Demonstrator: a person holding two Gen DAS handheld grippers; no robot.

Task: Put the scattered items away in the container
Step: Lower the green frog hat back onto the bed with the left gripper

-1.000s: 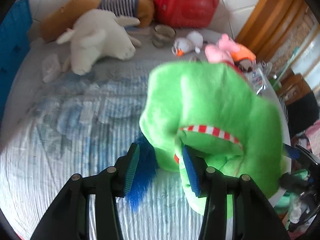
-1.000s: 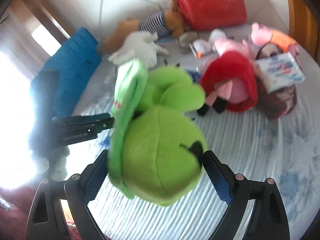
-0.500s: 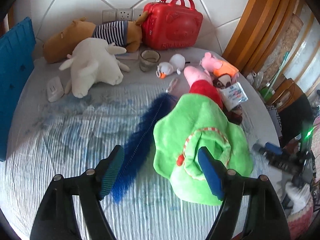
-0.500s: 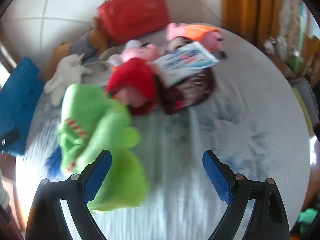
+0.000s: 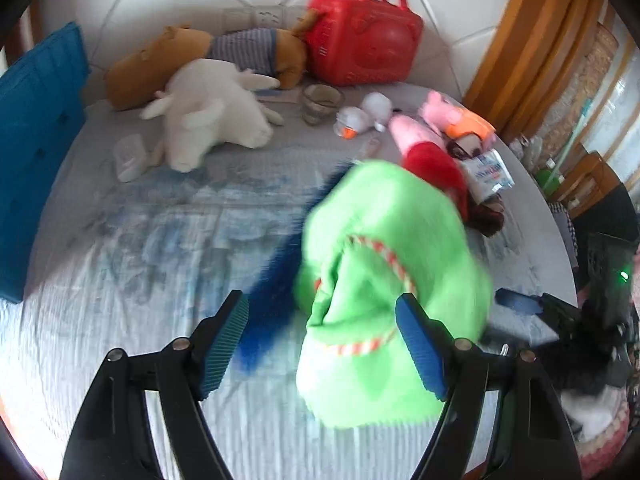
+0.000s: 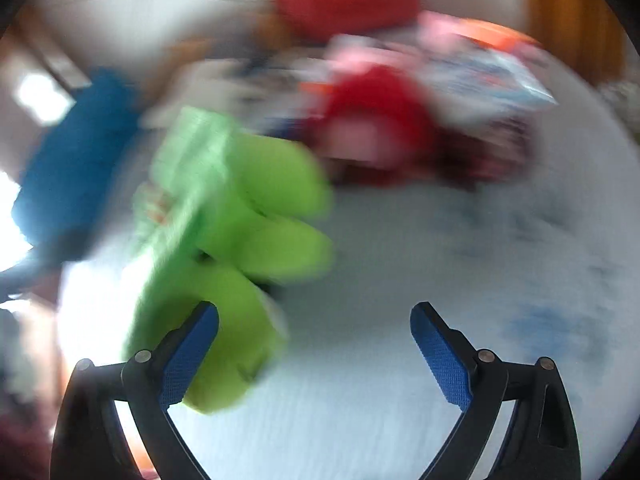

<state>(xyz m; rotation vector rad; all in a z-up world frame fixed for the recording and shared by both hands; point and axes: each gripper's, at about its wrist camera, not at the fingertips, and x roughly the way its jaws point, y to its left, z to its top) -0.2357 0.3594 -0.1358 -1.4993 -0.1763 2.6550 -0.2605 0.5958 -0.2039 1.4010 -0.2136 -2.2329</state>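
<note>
Lengthwise, green plush toward tongs.

- The green plush toy is bright lime, with a red-and-white striped trim along one seam.
- A deep blue feathery thing lies at its left.
- The bedsheet is pale white-grey, ribbed, with faded blue blotches.
- Far back, the case is glossy red.
- The brown plush wears a blue-and-white striped shirt.
- The plush near it is plain cream white.
- On the right, a pink doll has a red dress.
- The left cushion is teal blue.
- Both grippers are black with blue ribbed pads.
</note>
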